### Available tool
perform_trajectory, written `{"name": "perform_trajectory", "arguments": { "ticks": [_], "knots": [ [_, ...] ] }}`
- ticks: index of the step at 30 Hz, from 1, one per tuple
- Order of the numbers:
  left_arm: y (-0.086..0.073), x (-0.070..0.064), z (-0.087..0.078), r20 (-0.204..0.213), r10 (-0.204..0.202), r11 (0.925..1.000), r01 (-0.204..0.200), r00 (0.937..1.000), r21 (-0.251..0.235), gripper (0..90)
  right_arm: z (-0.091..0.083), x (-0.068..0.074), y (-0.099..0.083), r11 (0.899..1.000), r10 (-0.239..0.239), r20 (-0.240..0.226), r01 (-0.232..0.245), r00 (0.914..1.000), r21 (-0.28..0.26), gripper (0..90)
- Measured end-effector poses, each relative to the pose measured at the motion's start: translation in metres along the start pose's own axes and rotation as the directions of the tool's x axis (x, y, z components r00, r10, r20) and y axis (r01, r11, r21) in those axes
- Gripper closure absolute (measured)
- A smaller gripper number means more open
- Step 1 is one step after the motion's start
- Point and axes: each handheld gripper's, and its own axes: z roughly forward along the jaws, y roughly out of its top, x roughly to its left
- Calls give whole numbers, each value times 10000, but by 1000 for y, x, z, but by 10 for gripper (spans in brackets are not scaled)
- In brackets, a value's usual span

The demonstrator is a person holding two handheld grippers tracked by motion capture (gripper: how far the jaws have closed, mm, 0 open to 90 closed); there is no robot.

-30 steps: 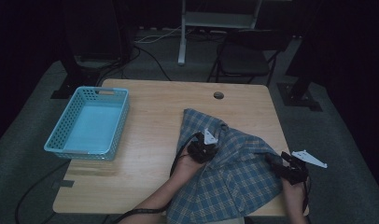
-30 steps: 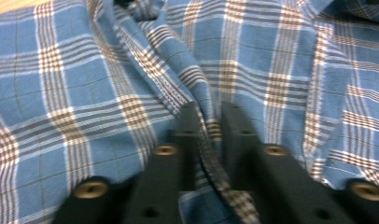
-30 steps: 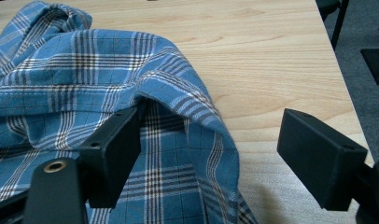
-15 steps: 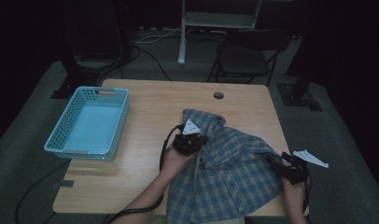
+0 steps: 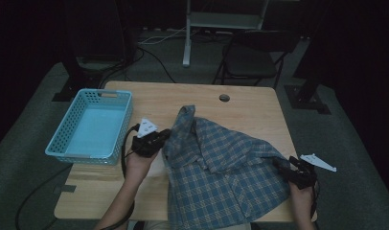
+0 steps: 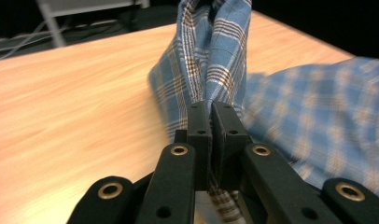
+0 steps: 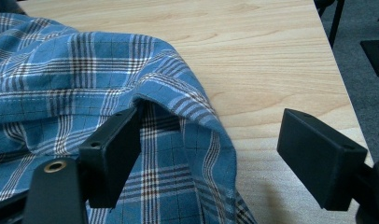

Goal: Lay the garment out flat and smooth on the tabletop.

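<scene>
Bare tabletop (image 5: 240,108) beyond the plaid shirt (image 5: 221,167), blue basket (image 5: 89,127) along the table's left edge.

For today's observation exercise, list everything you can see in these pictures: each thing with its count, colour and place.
shirt: one, blue plaid, spread on the table's right half
basket: one, light blue, on the table's left edge
table: one, light wood, with a small round hole near the far edge
chair: one, dark, on the floor behind the table
left gripper: one, black, jaws shut on a shirt fold
right gripper: one, black, jaws open around the shirt's right edge
forearms: two, entering from the bottom
</scene>
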Motion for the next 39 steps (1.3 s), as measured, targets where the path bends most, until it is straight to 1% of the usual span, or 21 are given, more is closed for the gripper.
{"name": "perform_trajectory", "arguments": {
  "ticks": [2, 5, 9, 12, 16, 20, 21, 22, 23, 24, 25, 27, 30, 32, 33, 34, 35, 36, 37, 38, 39],
  "knots": [
    [-12, 11, -4, -345, -173, 9995, 182, 9993, 271, 871, 0, 0, 0, 10000, -5, 11, 5, 10000, 12, 205],
    [-33, 24, -5, -780, -566, 9951, 626, 9953, 766, 870, 0, 1, 0, 10000, -59, 38, 58, 10000, 35, 205],
    [-59, 37, -7, -780, -1057, 9875, 1139, 9913, 1092, 861, 1, 1, 0, 10000, -71, 65, 70, 10000, 51, 205],
    [-73, 42, -10, -985, -1316, 9818, 1434, 9864, 1244, 826, 0, 0, 0, 10000, -20, 98, 20, 10000, 44, 206],
    [-86, 45, -13, -1241, -1464, 9763, 1636, 9814, 1415, 788, -1, 0, 0, 10000, 27, 228, -27, 9997, 27, 206],
    [-90, 45, -19, -1651, -1401, 9753, 1648, 9763, 1471, 697, -2, -6, 1, 9989, 475, 173, -475, 9987, 6, 204],
    [-90, 46, -20, -1838, -1484, 9738, 1760, 9717, 1441, 664, -2, -8, 2, 9984, 561, 63, -561, 9984, -3, 199],
    [-90, 46, -22, -1872, -1426, 9762, 1693, 9719, 1355, 659, -3, -9, 2, 9983, 581, 23, -580, 9983, -43, 194],
    [-90, 45, -24, -1771, -1364, 9800, 1590, 9747, 1200, 659, -4, -9, 2, 9991, 424, -27, -424, 9991, -38, 173],
    [-89, 45, -25, -1809, -1336, 9810, 1559, 9744, 1152, 659, -4, -8, 2, 9996, 299, 140, -299, 9995, 13, 142],
    [-89, 44, -25, -1796, -1356, 9813, 1571, 9743, 1112, 658, -4, -7, 2, 9998, 174, 171, -174, 9997, 4, 142],
    [-87, 43, -26, -1611, -1455, 9821, 1623, 9761, 962, 577, -5, -4, 4, 9998, -191, 231, 190, 9996, 56, 131],
    [-81, 39, -26, -1311, -1576, 9827, 1685, 9788, 769, 456, -8, 0, 11, 9989, -475, 86, 475, 9988, 10, 135],
    [-75, 34, -26, -1091, -1510, 9848, 1591, 9825, 693, 447, -11, 4, 20, 9981, -587, -109, 585, 9982, -166, 139],
    [-71, 30, -25, -966, -1436, 9863, 1505, 9849, 678, 412, -13, 7, 25, 9977, -635, -273, 628, 9976, -256, 141],
    [-67, 26, -24, -731, -1302, 9880, 1355, 9888, 736, 405, -15, 11, 30, 9967, -755, -468, 739, 9960, -347, 147],
    [-64, 22, -22, -602, -1197, 9895, 1240, 9910, 738, 376, -17, 17, 35, 9951, -898, -646, 868, 9939, -470, 166],
    [-61, 18, -20, -371, -1058, 9913, 1083, 9937, 746, 362, -19, 23, 40, 9929, -1088, -984, 1034, 9892, -584, 185],
    [-58, 13, -17, -157, -938, 9923, 947, 9955, 802, 358, -20, 30, 44, 9903, -1309, -1276, 1235, 9832, -640, 185],
    [-55, 8, -13, -22, -802, 9925, 800, 9968, 923, 317, -21, 38, 48, 9871, -1543, -1495, 1458, 9766, -666, 187],
    [-52, 3, -9, 262, -637, 9929, 607, 9976, 1024, 309, -21, 47, 50, 9828, -1812, -1804, 1712, 9668, -694, 187]
  ]
}}
